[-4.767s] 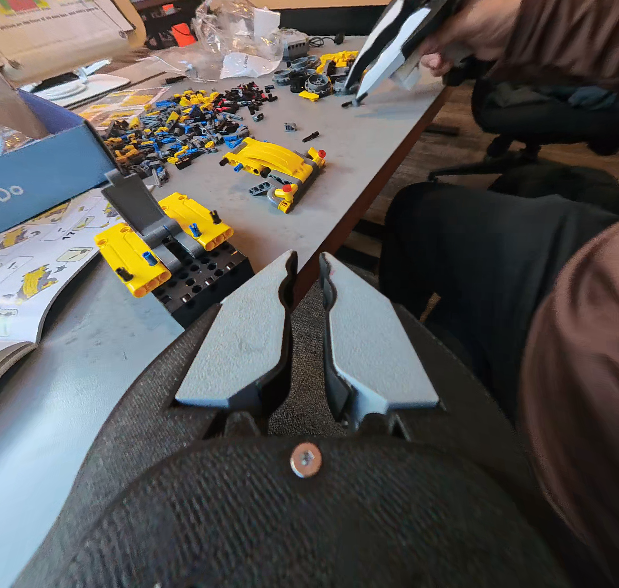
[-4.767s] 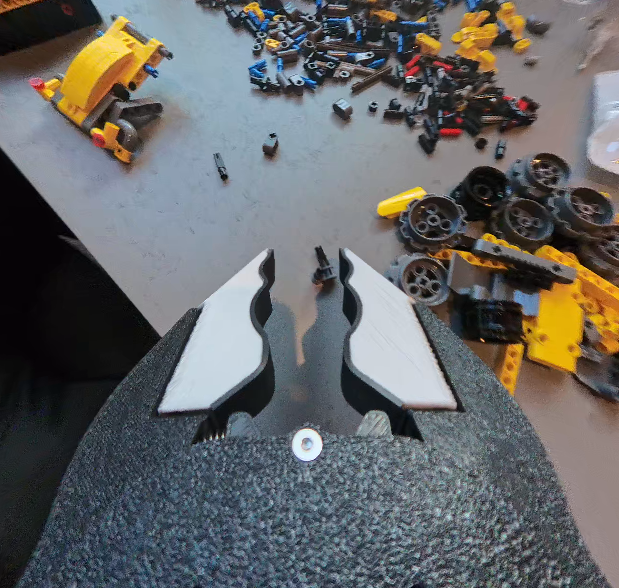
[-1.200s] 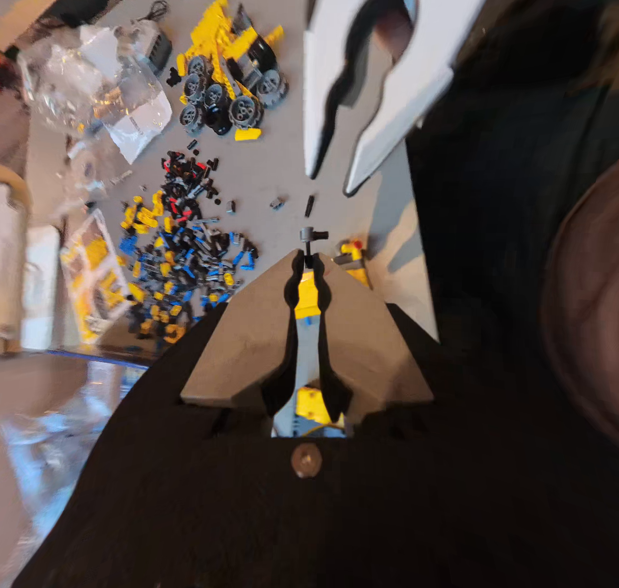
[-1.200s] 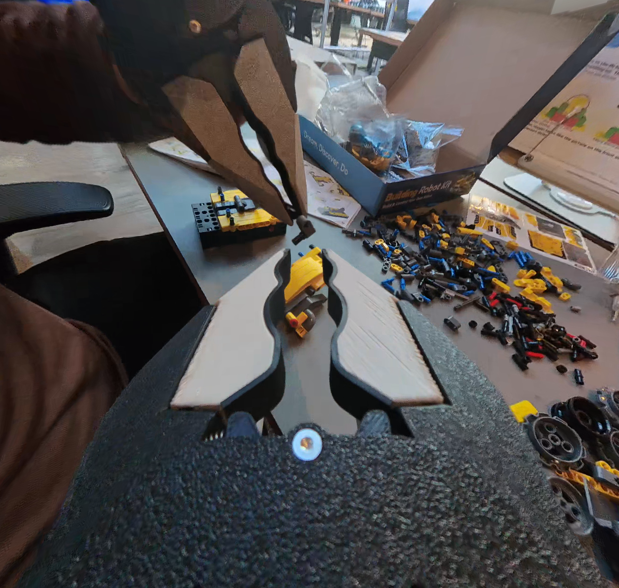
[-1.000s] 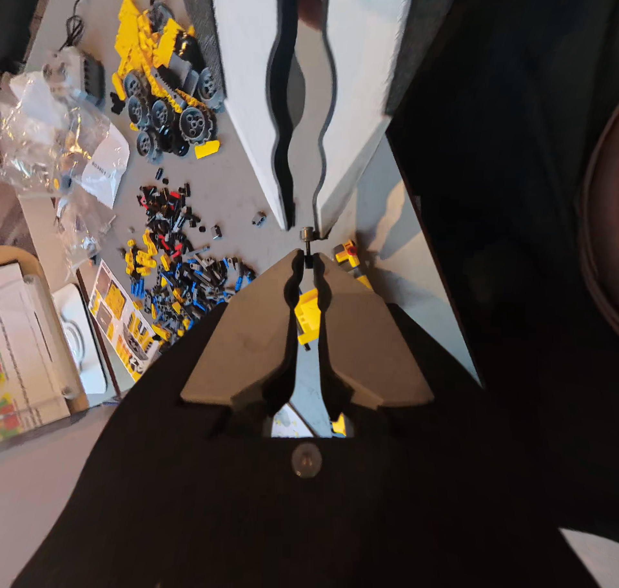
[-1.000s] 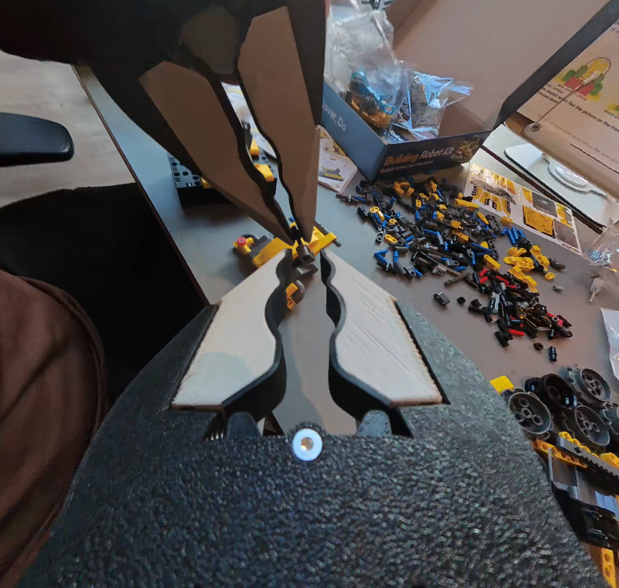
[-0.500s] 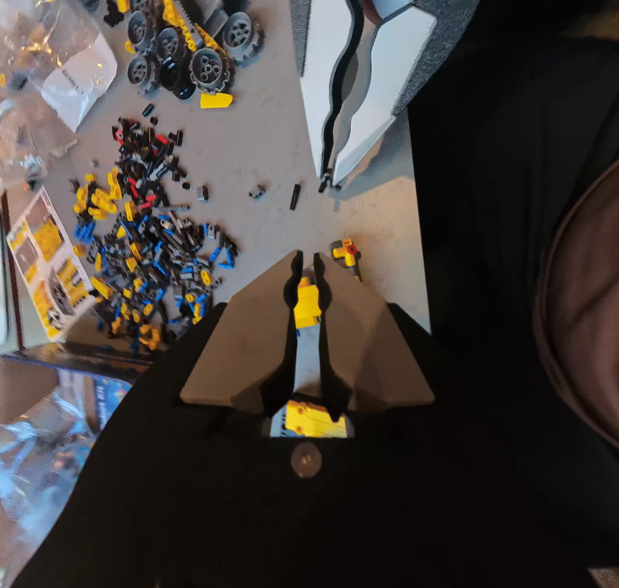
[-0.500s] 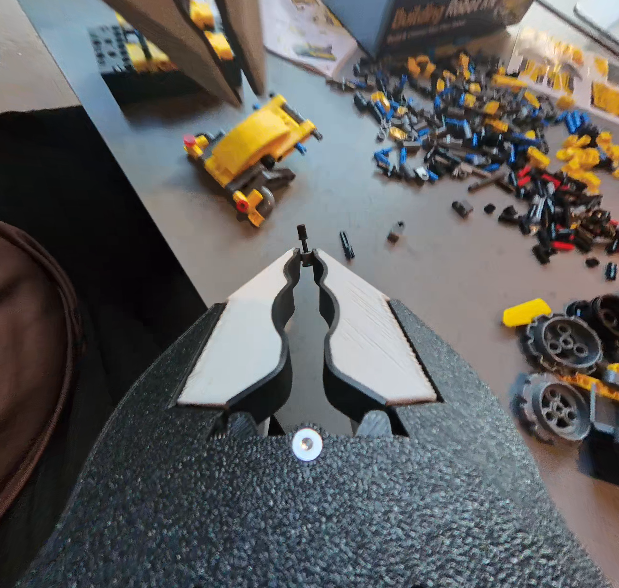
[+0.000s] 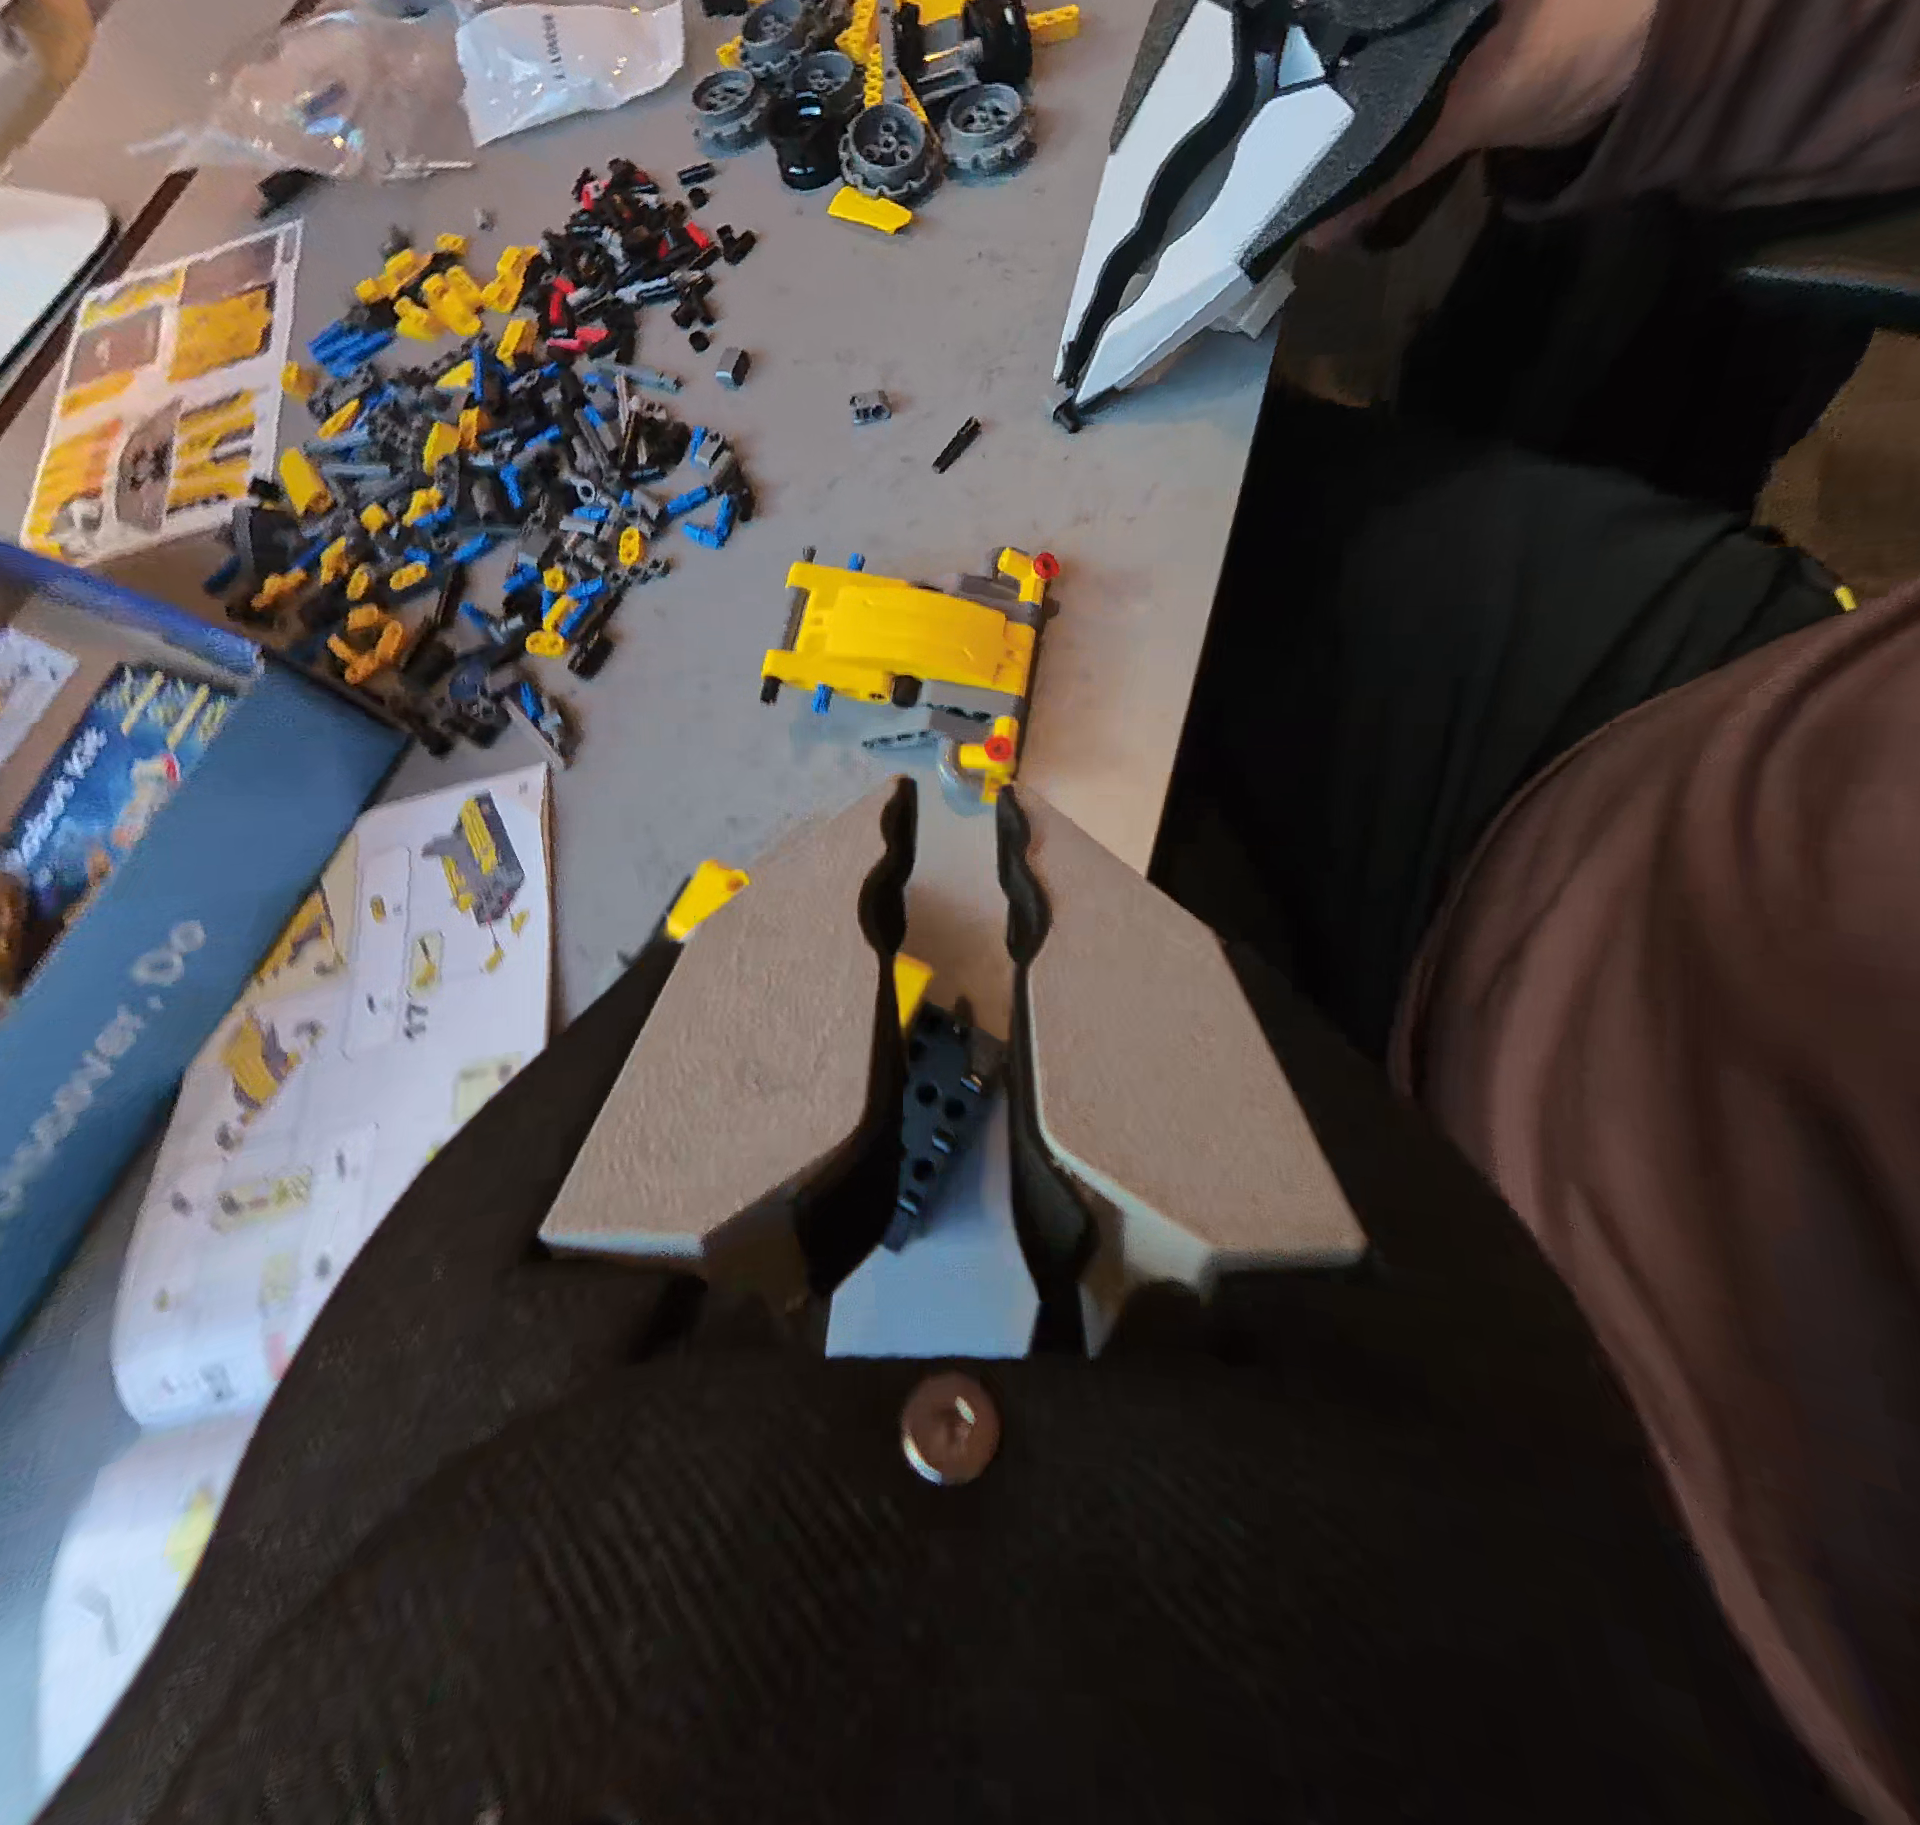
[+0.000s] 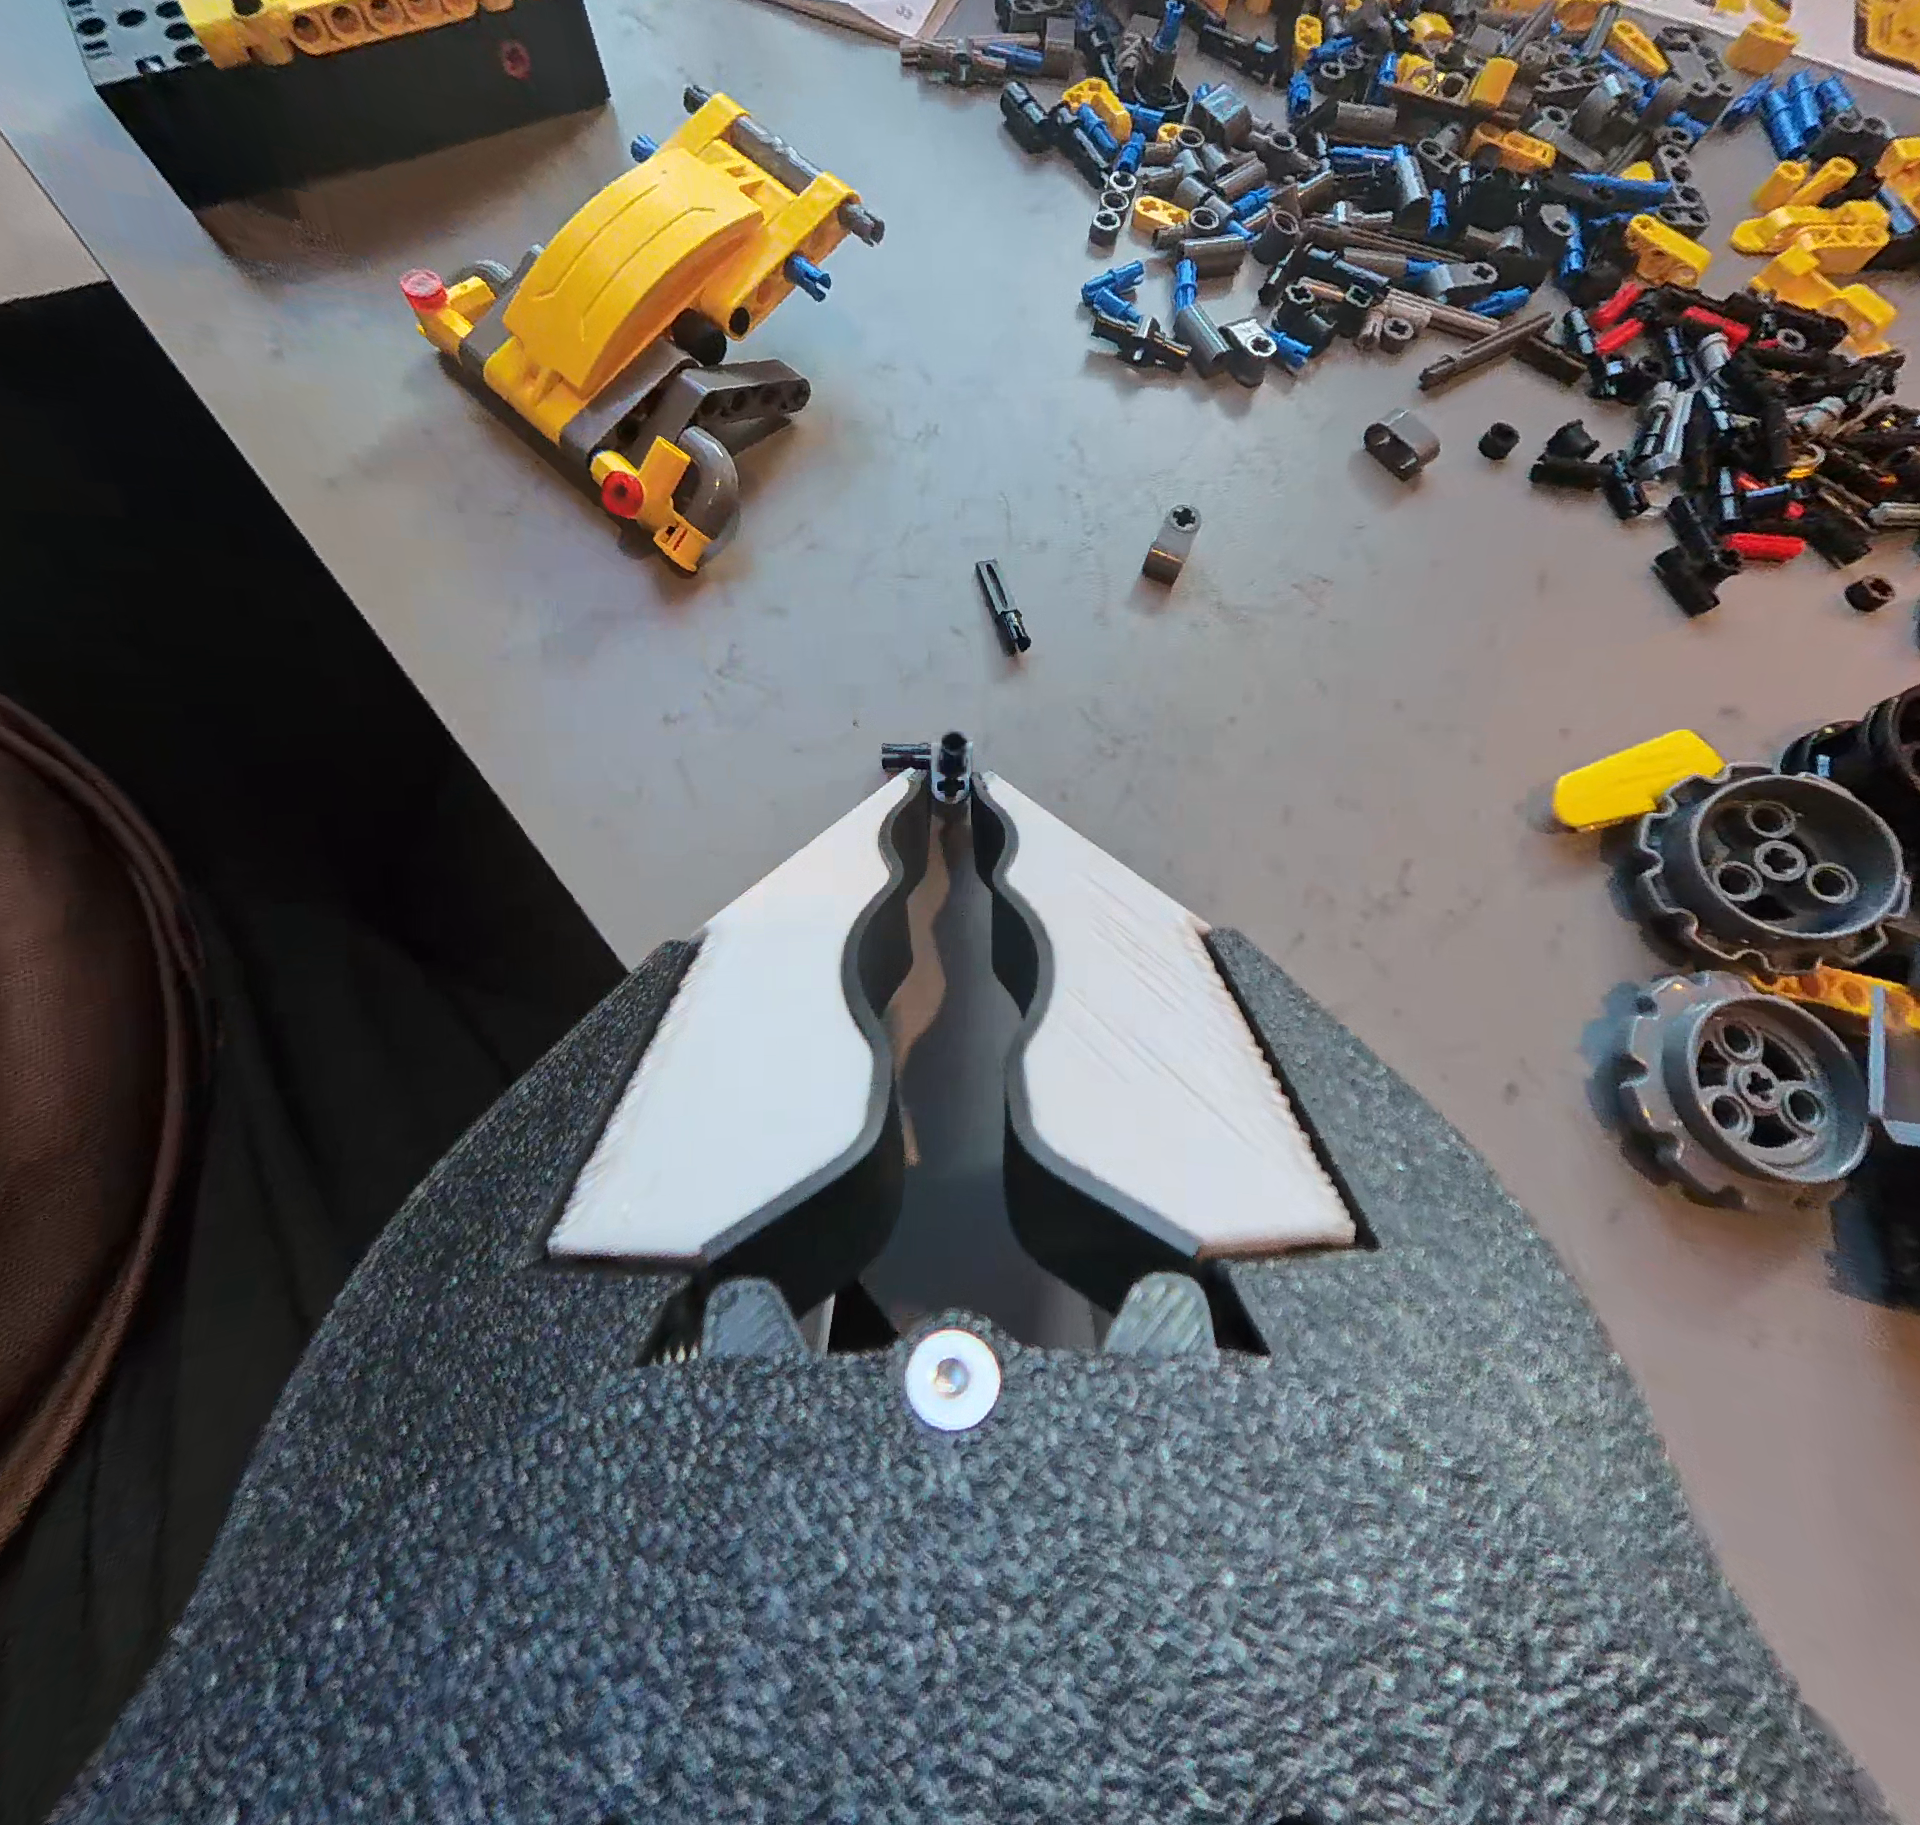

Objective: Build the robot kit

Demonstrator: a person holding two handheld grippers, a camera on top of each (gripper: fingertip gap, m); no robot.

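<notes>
My right gripper (image 10: 948, 788) is shut on a small black pin-and-connector piece (image 10: 940, 762) that sticks out past its fingertips, low over the grey table (image 10: 790, 695) near the front edge. It also shows in the left wrist view (image 9: 1075, 402), tips down at the table. My left gripper (image 9: 954, 796) is open and empty, above a black block carrying yellow beams (image 9: 940, 1089). A yellow and grey partial model (image 9: 904, 637) lies just beyond its tips, and shows in the right wrist view (image 10: 644, 300). A loose black pin (image 10: 1003, 606) and a grey connector (image 10: 1172, 541) lie ahead of the right gripper.
A big pile of small black, blue, yellow and red parts (image 10: 1507, 165) lies far right. Grey wheels (image 10: 1771, 871) and a yellow curved piece (image 10: 1631, 778) are at the right. A blue box (image 9: 125, 819), instruction sheets (image 9: 343, 1027) and plastic bags (image 9: 499, 19) lie left. About 20 cm separates my left fingertips from my right.
The left gripper held the small piece up to the right gripper, which shut on it. The left then opened and drew back; the right carried the piece down toward the table.
</notes>
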